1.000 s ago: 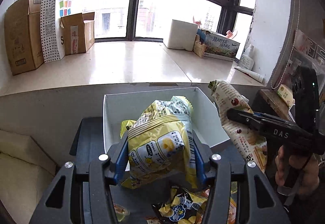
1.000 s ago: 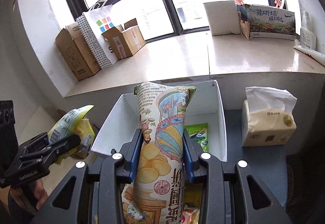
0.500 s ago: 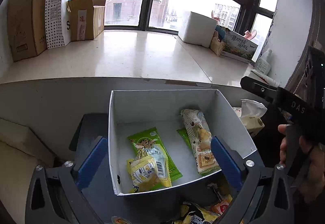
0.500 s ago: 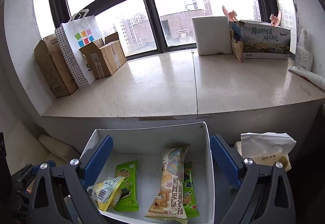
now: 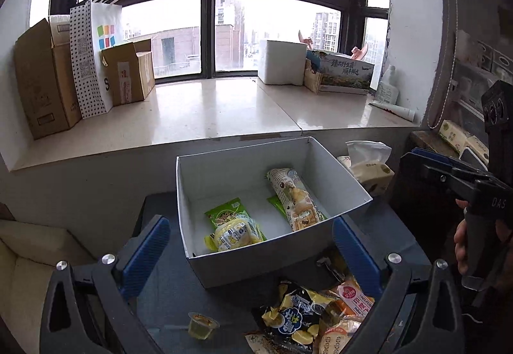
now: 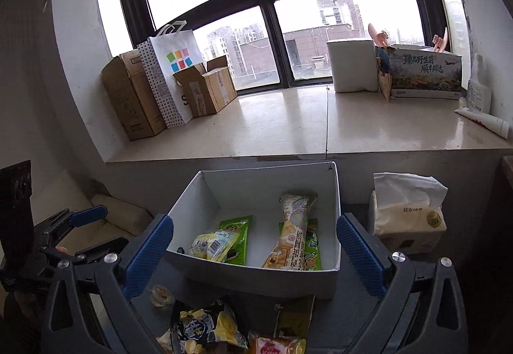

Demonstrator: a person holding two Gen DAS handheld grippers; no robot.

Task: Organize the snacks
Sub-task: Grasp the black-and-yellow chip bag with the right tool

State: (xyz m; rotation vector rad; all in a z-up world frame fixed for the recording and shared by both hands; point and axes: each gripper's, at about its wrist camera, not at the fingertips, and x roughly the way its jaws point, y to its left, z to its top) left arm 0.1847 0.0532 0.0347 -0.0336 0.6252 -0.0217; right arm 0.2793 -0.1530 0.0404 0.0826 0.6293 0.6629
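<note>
Left gripper point(image 5: 250, 249): its jaws are standing fully apart with nothing between the blue pads; it is hovering short of the box.
Right gripper point(image 6: 255, 246): its jaws are opening (the last bit of the way), gaping wide with nothing between them; the pads are framing the box's near wall.
Loose snacks point(image 5: 307, 315): a pile is lying on the dark table point(image 5: 166, 290) in front of the box; the bottom edge of both views is cutting the packets off, so how many there are cannot be told.
Jelly cup point(image 5: 202, 325): sitting alone on the table, left of the pile.
White box point(image 5: 256, 264): standing open on the table, its near wall hiding the lower ends of the packets inside.
Yellow packet point(image 5: 232, 235): lying in the box's left half, overlapping a green packet point(image 5: 226, 213).
Long printed packet point(image 6: 293, 229): lying lengthwise in the right half, covering most of a second green packet point(image 6: 312, 245).
Tissue pack point(image 6: 407, 219): standing just right of the box.
Person's hand point(image 5: 461, 241): partly showing behind the right gripper's handle, mostly cut off at the frame edge.
Windowsill point(image 6: 288, 123): carrying cardboard boxes point(image 6: 134, 94) and a paper bag point(image 6: 173, 75) (print too small to read).
</note>
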